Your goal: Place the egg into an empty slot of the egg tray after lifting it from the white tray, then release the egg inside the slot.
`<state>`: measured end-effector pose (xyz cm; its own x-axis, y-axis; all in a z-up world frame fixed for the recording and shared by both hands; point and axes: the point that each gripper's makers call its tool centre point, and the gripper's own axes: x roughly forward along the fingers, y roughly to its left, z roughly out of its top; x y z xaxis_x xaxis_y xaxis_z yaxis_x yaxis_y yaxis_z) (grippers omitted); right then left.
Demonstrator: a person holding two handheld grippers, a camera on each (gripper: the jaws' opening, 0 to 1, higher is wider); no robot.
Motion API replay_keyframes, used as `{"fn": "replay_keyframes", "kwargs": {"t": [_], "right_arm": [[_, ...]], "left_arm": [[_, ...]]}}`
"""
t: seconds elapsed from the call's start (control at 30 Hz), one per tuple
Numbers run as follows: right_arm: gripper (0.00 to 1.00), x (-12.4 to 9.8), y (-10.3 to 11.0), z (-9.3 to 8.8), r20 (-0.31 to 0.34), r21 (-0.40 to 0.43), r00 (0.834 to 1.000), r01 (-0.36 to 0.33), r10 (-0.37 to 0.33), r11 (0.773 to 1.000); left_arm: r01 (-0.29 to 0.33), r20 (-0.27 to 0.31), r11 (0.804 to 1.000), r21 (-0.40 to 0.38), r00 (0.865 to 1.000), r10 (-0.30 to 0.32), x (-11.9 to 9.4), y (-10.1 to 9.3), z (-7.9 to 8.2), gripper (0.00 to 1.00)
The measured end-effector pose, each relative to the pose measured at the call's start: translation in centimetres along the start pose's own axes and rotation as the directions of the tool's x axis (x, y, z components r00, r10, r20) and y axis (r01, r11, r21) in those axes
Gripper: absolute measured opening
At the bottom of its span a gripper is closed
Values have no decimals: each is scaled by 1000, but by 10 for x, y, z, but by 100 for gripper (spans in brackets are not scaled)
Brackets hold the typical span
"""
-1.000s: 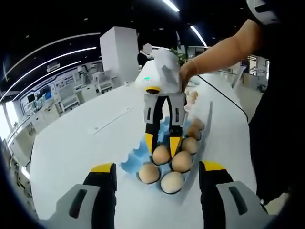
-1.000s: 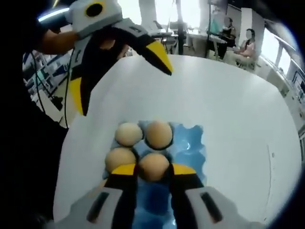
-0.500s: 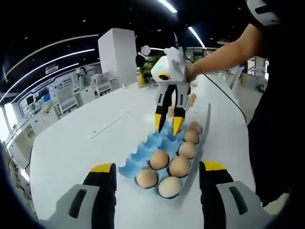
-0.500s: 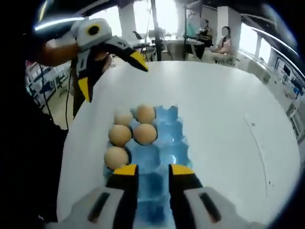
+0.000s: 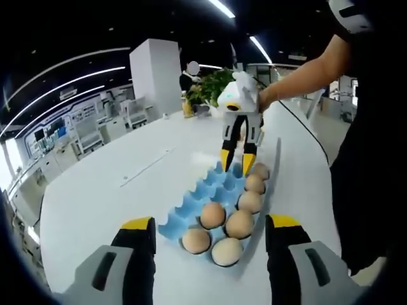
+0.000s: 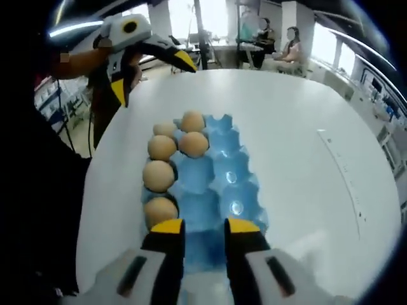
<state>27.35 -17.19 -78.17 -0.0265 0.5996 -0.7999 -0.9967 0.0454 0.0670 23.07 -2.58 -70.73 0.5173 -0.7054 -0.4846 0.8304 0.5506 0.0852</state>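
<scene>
A large white desk [image 5: 95,190] is seen carrying a blue egg tray [image 5: 206,194], also seen lengthwise in the right gripper view [image 6: 219,184]. Eggs are seated in slots along one side of the tray: seven counted in the left gripper view, with the nearest egg [image 5: 226,251] at the tray's near end, and five visible in the right gripper view, the closest egg [image 6: 160,210] just beside the right tool's left jaw. The slots on the other side are seen unfilled. The right tool [image 5: 237,163] is held above the far end of the tray, jaws close together with a narrow gap, nothing gripped; in its own view [image 6: 197,230] the yellow tips are slightly parted over a bare slot. The left tool [image 5: 206,223] is held wide apart at the near end, nothing between the jaws; seen from the other side [image 6: 149,70] spread and held by a hand [image 6: 102,54]
</scene>
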Motion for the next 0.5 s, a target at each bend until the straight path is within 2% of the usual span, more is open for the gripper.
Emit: {"fn": "replay_keyframes", "kwargs": {"t": [0.1,0.5], "right_arm": [[25,-4,0,-8,-9,7,1000,7,-7,1000],[24,-40,-8,-62,-62,97,995,82,-76,992]], "left_arm": [[-2,-1,1000,0,1000,2,-1,0,-1,71],[1,-3,1000,4,1000,-1,0,-1,1,71]]}}
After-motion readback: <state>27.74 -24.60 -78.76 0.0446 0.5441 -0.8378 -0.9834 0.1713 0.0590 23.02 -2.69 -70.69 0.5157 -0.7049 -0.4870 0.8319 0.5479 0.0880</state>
